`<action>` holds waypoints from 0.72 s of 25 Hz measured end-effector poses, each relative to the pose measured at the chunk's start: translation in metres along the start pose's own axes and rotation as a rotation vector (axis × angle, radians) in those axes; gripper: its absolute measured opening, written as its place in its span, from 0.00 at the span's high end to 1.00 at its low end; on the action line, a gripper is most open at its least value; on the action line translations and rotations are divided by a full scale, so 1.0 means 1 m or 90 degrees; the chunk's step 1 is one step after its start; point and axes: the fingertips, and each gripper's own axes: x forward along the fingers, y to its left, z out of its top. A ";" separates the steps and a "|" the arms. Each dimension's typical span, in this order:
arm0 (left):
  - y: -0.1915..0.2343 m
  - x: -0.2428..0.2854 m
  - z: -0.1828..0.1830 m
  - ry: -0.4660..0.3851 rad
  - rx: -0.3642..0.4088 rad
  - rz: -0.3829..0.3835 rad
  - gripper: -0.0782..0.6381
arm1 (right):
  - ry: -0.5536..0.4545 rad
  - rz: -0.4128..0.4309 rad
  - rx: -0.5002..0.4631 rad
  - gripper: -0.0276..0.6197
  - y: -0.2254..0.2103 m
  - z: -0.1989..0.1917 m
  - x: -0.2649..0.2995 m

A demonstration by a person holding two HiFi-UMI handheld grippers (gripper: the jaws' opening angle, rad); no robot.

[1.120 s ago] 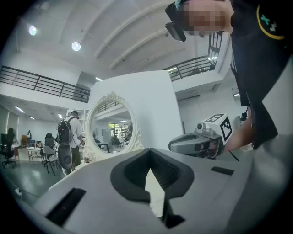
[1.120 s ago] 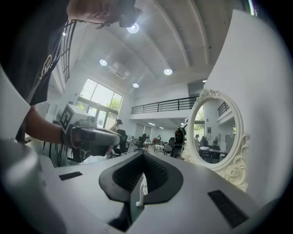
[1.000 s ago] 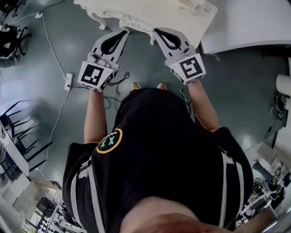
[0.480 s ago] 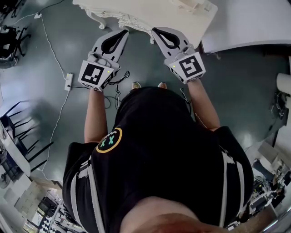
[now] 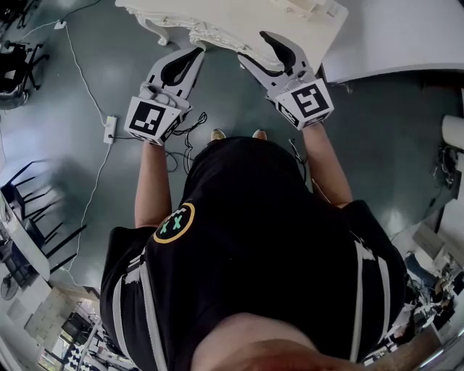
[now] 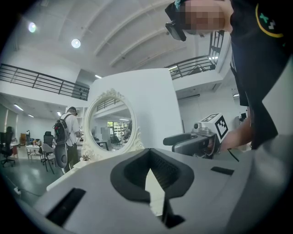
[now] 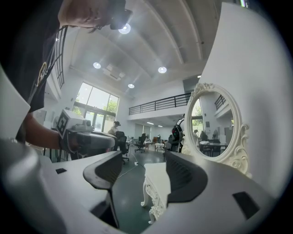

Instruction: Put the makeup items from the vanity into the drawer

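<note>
The white ornate vanity stands at the top of the head view, with small pale things at its far right end that I cannot make out. My left gripper hovers shut and empty just in front of its carved edge. My right gripper reaches over that edge. Its jaws are opening with nothing between them. In the right gripper view the gripper frames the vanity's corner and leg, beside the oval mirror. In the left gripper view the gripper is shut below the mirror.
A power strip and cables lie on the grey floor to the left, with black chairs beyond. A white slab stands right of the vanity. A person with a backpack stands far off in the hall.
The right gripper has moved a little forward over the vanity's edge and its jaws have parted from shut. The left gripper has stayed where it was.
</note>
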 end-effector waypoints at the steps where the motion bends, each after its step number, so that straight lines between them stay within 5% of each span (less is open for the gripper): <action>1: 0.000 0.000 -0.002 0.002 -0.003 0.001 0.87 | 0.003 0.004 0.012 0.39 -0.001 -0.002 0.001; 2: 0.000 -0.001 -0.003 0.004 -0.002 0.000 0.87 | 0.008 0.007 0.022 0.21 -0.002 -0.004 0.001; 4: -0.001 -0.001 -0.003 0.005 0.001 -0.001 0.87 | 0.019 0.009 0.032 0.03 -0.003 -0.009 0.003; 18: -0.015 0.005 -0.004 0.016 0.000 0.010 0.87 | 0.018 0.015 0.029 0.03 -0.009 -0.019 -0.010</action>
